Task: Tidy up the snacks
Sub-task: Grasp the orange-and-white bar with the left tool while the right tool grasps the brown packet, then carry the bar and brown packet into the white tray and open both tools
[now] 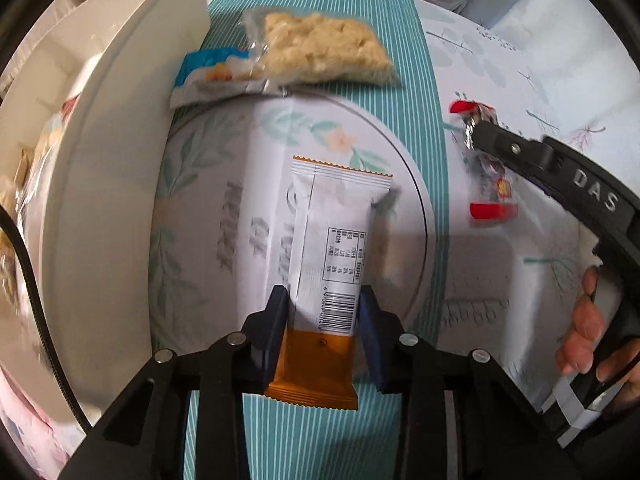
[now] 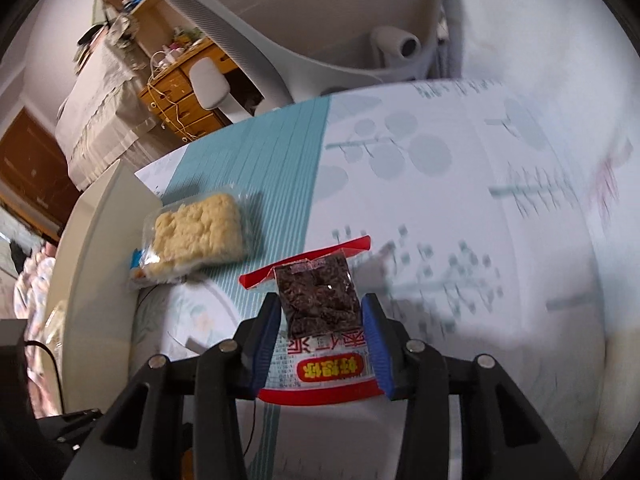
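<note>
My left gripper (image 1: 323, 304) is shut on a white and orange snack bar (image 1: 332, 240), held above the table, back side up with a barcode. My right gripper (image 2: 320, 312) is shut on a red-edged clear packet of dark dried fruit (image 2: 320, 300), held above the table; the same packet (image 1: 486, 168) and the right gripper (image 1: 476, 136) show at the right of the left wrist view. A clear pack of pale puffed-rice cake (image 1: 324, 48) lies on the teal stripe of the tablecloth; it also shows in the right wrist view (image 2: 200, 232).
A white storage box (image 1: 100, 160) stands at the left, with snacks inside; its wall also shows in the right wrist view (image 2: 100, 280). A blue and white wrapper (image 1: 212, 76) lies by the rice cake. A white office chair (image 2: 320, 20) stands beyond the table's far edge.
</note>
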`<action>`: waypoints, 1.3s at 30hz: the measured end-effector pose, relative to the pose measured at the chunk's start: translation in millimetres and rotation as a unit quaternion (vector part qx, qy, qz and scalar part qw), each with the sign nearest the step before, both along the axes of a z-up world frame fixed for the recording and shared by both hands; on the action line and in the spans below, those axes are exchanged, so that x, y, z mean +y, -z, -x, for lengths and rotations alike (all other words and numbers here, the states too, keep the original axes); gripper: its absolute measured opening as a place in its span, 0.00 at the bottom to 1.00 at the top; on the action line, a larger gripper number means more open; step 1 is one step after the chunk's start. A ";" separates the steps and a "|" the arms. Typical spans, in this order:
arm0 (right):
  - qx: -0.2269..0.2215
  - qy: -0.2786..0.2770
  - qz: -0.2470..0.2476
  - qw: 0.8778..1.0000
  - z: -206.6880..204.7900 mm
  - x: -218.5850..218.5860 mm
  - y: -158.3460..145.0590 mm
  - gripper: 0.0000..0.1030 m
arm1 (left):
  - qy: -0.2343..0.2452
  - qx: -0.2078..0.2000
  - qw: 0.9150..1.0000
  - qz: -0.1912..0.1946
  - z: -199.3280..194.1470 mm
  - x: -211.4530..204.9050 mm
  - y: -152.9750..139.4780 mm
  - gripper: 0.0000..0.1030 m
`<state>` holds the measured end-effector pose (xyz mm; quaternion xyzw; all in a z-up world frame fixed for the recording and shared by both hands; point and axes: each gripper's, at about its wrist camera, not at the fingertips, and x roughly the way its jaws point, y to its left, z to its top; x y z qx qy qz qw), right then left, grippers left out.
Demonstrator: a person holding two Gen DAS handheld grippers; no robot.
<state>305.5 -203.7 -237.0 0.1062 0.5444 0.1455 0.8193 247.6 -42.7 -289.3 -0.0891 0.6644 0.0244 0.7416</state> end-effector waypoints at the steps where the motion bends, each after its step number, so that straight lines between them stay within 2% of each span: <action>1: 0.006 0.004 -0.004 1.000 4.0 -2.4 -1.2 0.40 | -0.001 0.002 1.000 0.004 5.6 0.2 -3.7 0.32; 6: 0.039 0.019 -0.035 0.998 34.6 -14.9 -11.5 0.40 | 0.001 0.001 1.000 0.012 27.0 -1.5 -25.2 0.32; 13: 0.048 0.004 -0.047 0.998 77.0 -12.0 -35.3 0.40 | 0.016 -0.029 0.999 0.017 60.9 -1.3 -68.6 0.33; 19: 0.050 -0.010 -0.067 0.996 107.4 -1.8 -54.5 0.40 | 0.013 -0.072 0.995 0.063 77.9 11.0 -98.5 0.33; 27: 0.028 -0.023 -0.084 0.996 135.6 20.4 -80.0 0.40 | 0.017 -0.125 0.988 0.090 98.1 34.4 -131.9 0.33; 39: -0.024 -0.012 -0.097 0.995 165.7 68.4 -119.7 0.40 | 0.014 -0.165 0.981 0.104 105.6 105.4 -156.3 0.33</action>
